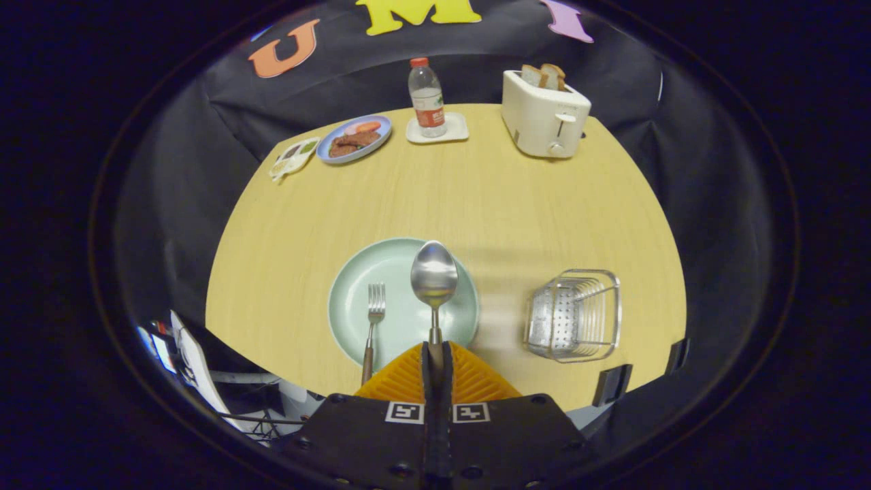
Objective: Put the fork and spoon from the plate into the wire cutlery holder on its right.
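My gripper point(435, 348) is shut on the handle of a steel spoon point(434, 275), whose bowl sticks out ahead of the orange fingers point(401, 378) and hangs above the pale green plate point(354, 299). A fork point(373, 320) lies on the plate just left of the spoon, its handle reaching over the near rim. The wire cutlery holder point(575, 314) stands on the wooden table to the right of the plate, with nothing in it.
At the table's far side stand a white toaster point(544, 116) with bread slices, a water bottle point(426, 99) on a white coaster, a blue plate point(354, 139) of food and a small snack pack point(294, 155). Bare tabletop point(476, 197) lies beyond the plate.
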A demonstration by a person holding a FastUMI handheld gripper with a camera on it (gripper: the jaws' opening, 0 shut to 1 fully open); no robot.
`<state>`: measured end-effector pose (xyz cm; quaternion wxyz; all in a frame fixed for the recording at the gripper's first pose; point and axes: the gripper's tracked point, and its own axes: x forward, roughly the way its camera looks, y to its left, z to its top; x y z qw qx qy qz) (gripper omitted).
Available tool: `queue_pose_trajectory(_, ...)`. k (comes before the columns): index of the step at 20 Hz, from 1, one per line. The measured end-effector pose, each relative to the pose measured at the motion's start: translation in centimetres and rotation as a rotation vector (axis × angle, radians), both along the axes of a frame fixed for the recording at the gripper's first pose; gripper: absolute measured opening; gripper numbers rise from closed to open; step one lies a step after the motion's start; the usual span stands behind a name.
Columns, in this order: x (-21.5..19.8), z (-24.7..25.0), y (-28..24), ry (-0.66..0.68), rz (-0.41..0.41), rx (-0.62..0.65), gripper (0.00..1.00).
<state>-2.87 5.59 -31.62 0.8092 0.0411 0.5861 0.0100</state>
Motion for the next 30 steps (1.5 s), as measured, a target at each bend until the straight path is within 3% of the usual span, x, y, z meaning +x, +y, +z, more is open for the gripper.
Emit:
queue_pose_trajectory(8,-2.7,1.9,-10.2,0.198,-0.190,-0.010,0.01)
queue_pose_trajectory(15,-3.7,-1.0,-10.9,0.353,-0.251,0.064,0.00)
queue_pose_trajectory(21,-3.2,-2.6,-10.8,0.381,-0.301,0.104,0.06)
queue_pose_trajectory(25,-2.7,-1.8,-10.5,0.327,-0.314,0.097,0.26)
queue_pose_trajectory(30,-0.8,0.3,-9.1,0.178,-0.299,0.056,0.70)
